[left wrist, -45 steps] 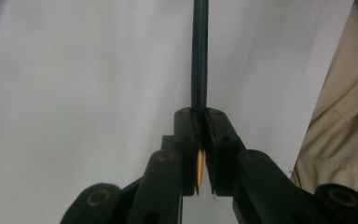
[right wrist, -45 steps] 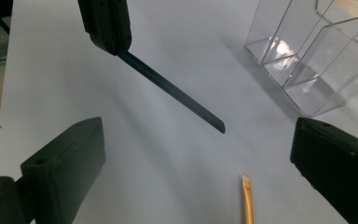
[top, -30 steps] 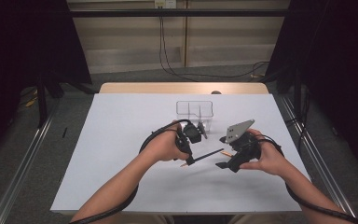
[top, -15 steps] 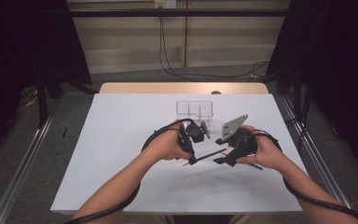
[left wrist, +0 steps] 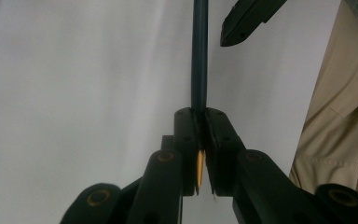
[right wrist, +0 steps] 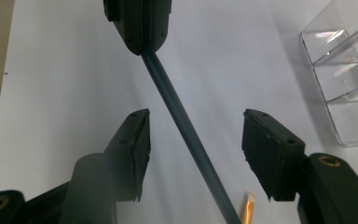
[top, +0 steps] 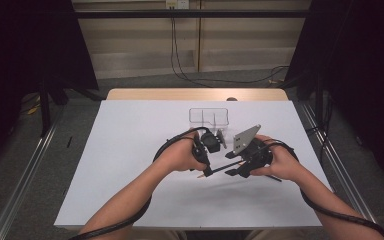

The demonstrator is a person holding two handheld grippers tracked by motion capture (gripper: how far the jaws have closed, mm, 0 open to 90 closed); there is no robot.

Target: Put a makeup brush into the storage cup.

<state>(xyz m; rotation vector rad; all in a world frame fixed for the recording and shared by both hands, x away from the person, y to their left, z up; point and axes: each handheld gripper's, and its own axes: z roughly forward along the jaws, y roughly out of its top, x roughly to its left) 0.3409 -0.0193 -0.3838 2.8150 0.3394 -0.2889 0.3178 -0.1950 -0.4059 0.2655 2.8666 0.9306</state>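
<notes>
A dark pencil (left wrist: 199,56) with a yellow tip hangs above the white table (top: 130,150), pinched at its tip end by my left gripper (left wrist: 199,116), whose jaws are pressed tight on it. The shaft runs on between the jaws of my right gripper (right wrist: 193,140), which I have just been closing; both pads stand clear of the pencil, one on each side. From above, I see the pencil (top: 225,168) level between the two grippers, near the table's middle. A clear plastic box (top: 208,116) sits just beyond them. A second, yellowish pencil tip (right wrist: 248,207) lies on the table below.
</notes>
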